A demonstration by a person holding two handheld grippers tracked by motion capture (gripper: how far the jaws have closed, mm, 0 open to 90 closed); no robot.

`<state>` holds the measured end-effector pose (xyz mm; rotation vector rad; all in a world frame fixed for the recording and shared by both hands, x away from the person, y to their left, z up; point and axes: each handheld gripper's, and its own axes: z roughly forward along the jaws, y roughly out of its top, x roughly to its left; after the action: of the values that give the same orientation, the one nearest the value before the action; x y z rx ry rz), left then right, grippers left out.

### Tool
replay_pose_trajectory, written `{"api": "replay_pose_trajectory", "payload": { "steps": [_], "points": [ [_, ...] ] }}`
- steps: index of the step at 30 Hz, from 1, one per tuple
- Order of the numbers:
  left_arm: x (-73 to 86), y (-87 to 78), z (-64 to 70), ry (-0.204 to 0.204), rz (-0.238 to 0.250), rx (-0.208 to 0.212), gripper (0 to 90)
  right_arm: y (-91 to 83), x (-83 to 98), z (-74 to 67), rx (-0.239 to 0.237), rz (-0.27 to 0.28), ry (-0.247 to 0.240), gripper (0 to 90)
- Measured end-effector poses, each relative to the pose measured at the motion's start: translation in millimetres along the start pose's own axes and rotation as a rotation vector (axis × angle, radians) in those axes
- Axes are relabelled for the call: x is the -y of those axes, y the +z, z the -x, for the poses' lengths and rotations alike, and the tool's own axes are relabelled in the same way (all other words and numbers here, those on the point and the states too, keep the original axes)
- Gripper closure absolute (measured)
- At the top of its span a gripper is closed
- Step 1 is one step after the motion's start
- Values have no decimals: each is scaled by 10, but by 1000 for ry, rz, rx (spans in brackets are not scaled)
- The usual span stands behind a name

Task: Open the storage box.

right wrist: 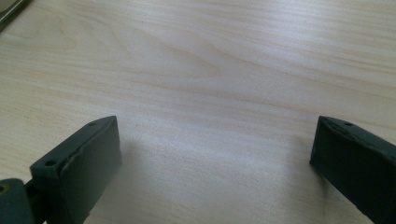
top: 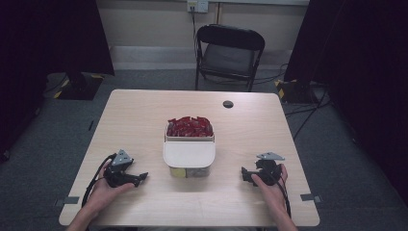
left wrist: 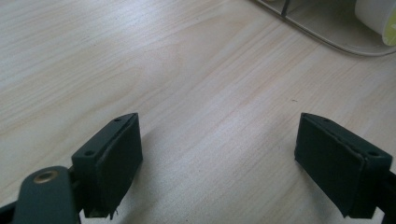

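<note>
A clear container stands at the table's middle with a white lid lying across its near half. Its far half holds several red packets; something yellowish shows through the front wall. My left gripper rests on the table to the container's left, jaws pointing toward it and open, with bare wood between them. My right gripper rests on the right side, likewise open over bare wood. The container's corner shows at the upper right of the left gripper view.
The light wooden table has a small dark round hole near its far edge. A black folding chair stands beyond the table. Dark curtains hang at both sides, and cables run across the grey floor.
</note>
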<state>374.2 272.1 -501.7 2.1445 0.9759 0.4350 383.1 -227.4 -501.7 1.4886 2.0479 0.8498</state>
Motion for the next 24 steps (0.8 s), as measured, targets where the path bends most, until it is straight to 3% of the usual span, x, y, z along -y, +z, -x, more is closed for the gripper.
{"api": "replay_pose_trajectory", "payload": {
  "steps": [11, 15, 18, 20, 24],
  "points": [
    [0, 1, 0, -1, 0, 0, 145, -8, 6, -18, 8, 0, 9, 16],
    [0, 0, 0, -1, 0, 0, 145, -19, 4, -32, -5, 5, 6, 56],
    [0, 1, 0, -1, 0, 0, 145, -39, -4, -59, -20, 20, 1, 147],
    [0, 0, 0, 0, 0, 0, 145, -50, -12, -73, -45, 17, 18, 145],
    [0, 0, 1, 0, 0, -1, 145, -84, -34, -117, -61, 28, 3, 143]
  ]
}}
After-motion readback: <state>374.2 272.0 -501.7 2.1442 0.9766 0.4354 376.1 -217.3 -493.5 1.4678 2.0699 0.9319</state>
